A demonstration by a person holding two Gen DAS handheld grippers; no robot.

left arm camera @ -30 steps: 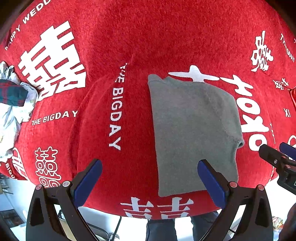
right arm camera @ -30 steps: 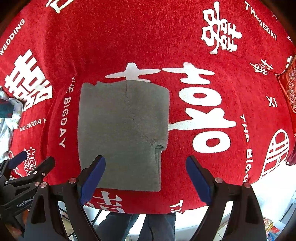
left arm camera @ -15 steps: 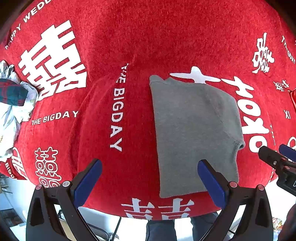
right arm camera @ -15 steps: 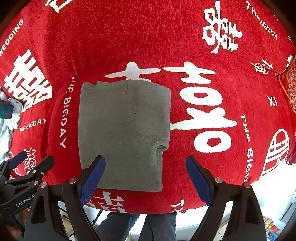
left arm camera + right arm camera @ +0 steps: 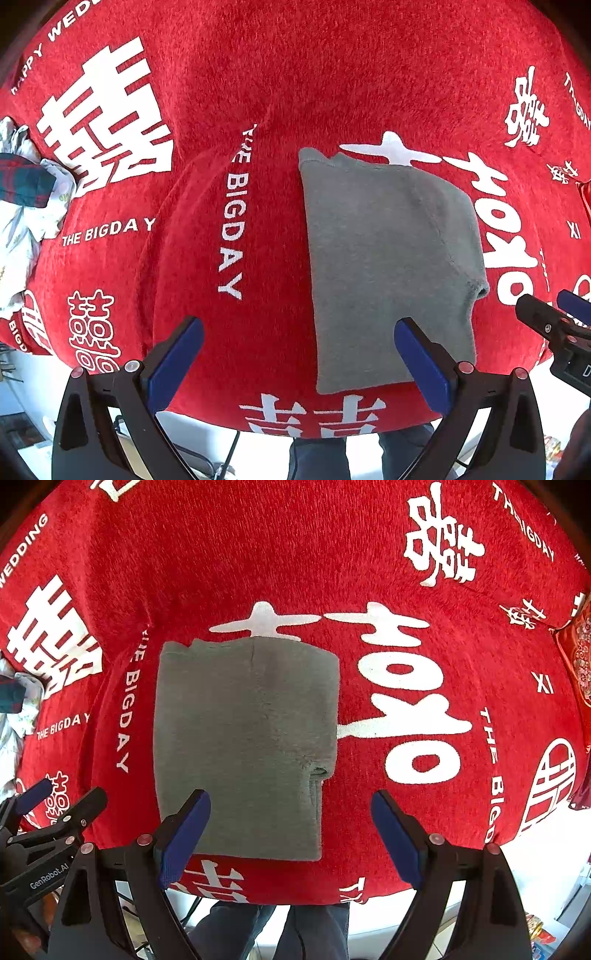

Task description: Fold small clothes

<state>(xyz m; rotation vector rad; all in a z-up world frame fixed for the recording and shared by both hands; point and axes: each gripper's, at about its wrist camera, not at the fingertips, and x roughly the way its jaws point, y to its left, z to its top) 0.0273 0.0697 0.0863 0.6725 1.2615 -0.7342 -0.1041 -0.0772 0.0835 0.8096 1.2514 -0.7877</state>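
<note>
A grey knitted garment (image 5: 388, 258) lies folded into a tall rectangle on the red cloth, a cuff sticking out at its right edge (image 5: 321, 771). The same grey garment (image 5: 243, 738) fills the middle left of the right wrist view. My left gripper (image 5: 299, 354) hovers open above the table's near edge, its right finger over the garment's lower right part. My right gripper (image 5: 291, 827) is open too, its left finger over the garment's lower edge. Nothing is held between either pair of fingers. Each gripper shows at the other view's edge.
A red tablecloth (image 5: 258, 92) with white lettering covers the table. A pile of crumpled light clothes with a dark plaid piece (image 5: 22, 184) lies at the far left. A person's dark trouser legs (image 5: 269, 934) stand below the near table edge. A red patterned item (image 5: 580, 657) sits at the right edge.
</note>
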